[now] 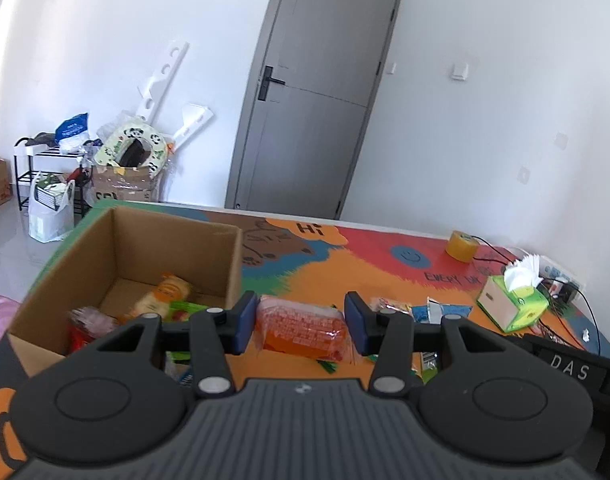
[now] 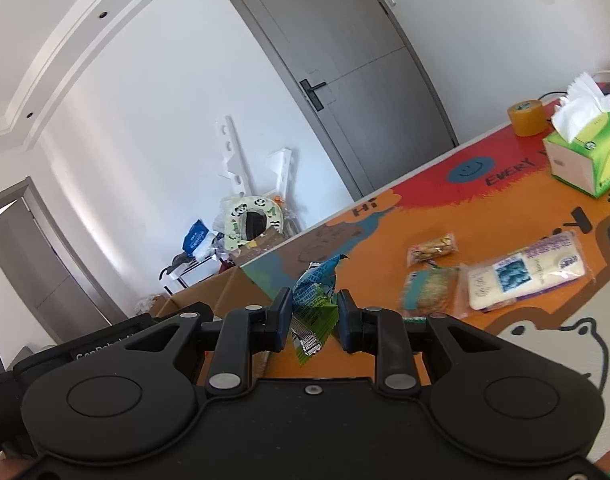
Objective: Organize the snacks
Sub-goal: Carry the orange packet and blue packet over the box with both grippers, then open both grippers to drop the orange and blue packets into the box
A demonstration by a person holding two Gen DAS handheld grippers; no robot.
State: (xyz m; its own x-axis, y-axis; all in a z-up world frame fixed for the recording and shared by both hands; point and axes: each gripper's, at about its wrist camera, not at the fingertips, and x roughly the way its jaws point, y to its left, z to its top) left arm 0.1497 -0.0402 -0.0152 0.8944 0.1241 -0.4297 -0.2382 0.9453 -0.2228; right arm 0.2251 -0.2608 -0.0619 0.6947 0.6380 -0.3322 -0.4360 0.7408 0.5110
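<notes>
My left gripper [image 1: 301, 326] is shut on an orange snack packet [image 1: 303, 328], held above the table just right of the open cardboard box [image 1: 121, 248]. Several snack packets lie inside the box. My right gripper [image 2: 315, 320] is shut on a crumpled blue and green snack wrapper [image 2: 315, 290], lifted over the table near the box's corner [image 2: 225, 284]. On the colourful table mat [image 2: 505, 200] lie a small peanut bar [image 2: 432, 249], a blurred teal packet [image 2: 429, 290] and a large white packet [image 2: 529, 276].
A green tissue box [image 1: 513, 300] and a roll of yellow tape [image 1: 462, 245] stand at the table's far right, with black cables behind. More small packets [image 1: 425, 312] lie beyond the left gripper. A grey door [image 1: 317, 92] and floor clutter sit past the table.
</notes>
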